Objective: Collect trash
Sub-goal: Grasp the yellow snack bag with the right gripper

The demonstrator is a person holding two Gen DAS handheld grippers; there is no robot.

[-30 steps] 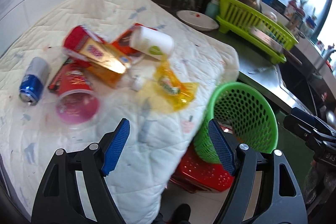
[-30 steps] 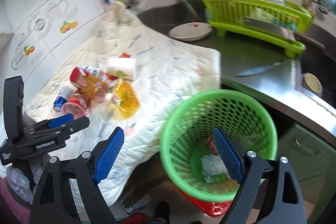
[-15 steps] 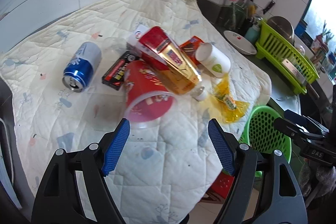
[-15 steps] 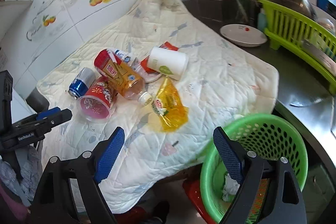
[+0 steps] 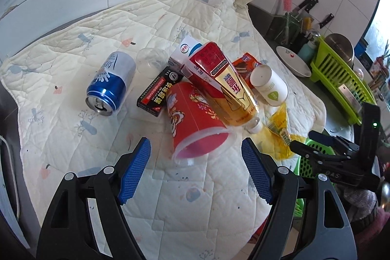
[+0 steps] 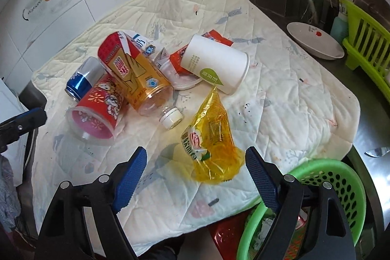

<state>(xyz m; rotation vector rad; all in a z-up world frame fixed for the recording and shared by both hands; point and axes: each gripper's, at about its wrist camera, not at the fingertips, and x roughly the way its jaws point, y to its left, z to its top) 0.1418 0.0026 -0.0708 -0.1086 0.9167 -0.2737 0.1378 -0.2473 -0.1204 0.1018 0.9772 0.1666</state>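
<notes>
The trash now fills both my views, where a second ago the green mesh basket (image 6: 316, 189) took up most of them; it has slid off to the lower right edge. My landmark is the red paper cup (image 5: 195, 118), lying on its side with its pink mouth toward me, on the quilted cream pad (image 5: 73, 138).

My left gripper (image 5: 195, 169) hangs just short of that cup's rim, its blue ribbed pads spread wide with nothing between them. My right gripper (image 6: 195, 174) is also spread and empty, though its jaws have just been closing a little; the crinkly yellow plastic bag (image 6: 212, 143), right of the cup, lies just ahead of them.

Leaning across the cup's top is one clear bottle (image 5: 226, 87) with a red and gold label and white cap. Left of the cup lie one flat black carton (image 5: 158, 91) and, further left, one blue and silver can (image 5: 109, 84), opened. Behind the bottle are one white carton (image 5: 187, 50), one red wrapper (image 5: 246, 65) and one white paper cup (image 5: 268, 84) on its side. So two cups in all.
</notes>
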